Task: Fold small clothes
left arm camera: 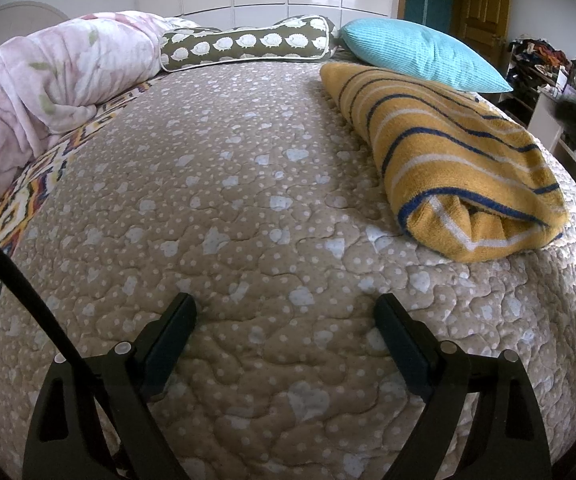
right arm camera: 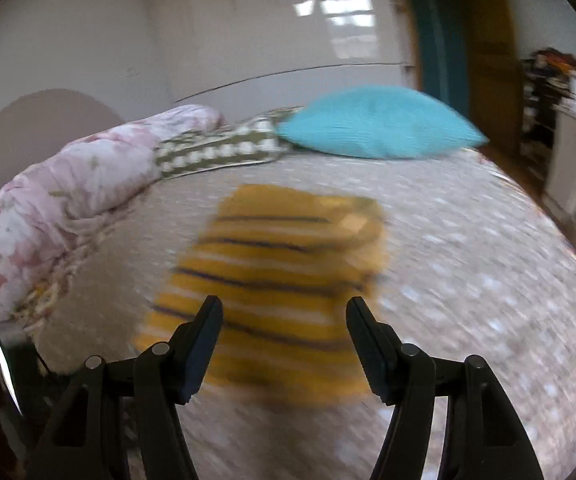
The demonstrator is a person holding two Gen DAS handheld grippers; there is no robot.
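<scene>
A folded mustard-yellow garment with navy and white stripes [left arm camera: 456,160] lies on the beige quilted bedspread [left arm camera: 248,208], to the right of my left gripper [left arm camera: 286,308]. The left gripper is open and empty, low over bare quilt. In the blurred right wrist view the same striped garment [right arm camera: 280,280] lies flat in front of and under my right gripper [right arm camera: 284,312], which is open and empty above its near part.
A pink floral duvet [left arm camera: 48,80] is bunched along the left side. A hedgehog-print bolster [left arm camera: 248,42] and a turquoise pillow [left arm camera: 420,52] lie at the far end. Shelves with clutter [left arm camera: 548,68] stand beyond the bed's right edge. A black cable [left arm camera: 16,280] crosses the left.
</scene>
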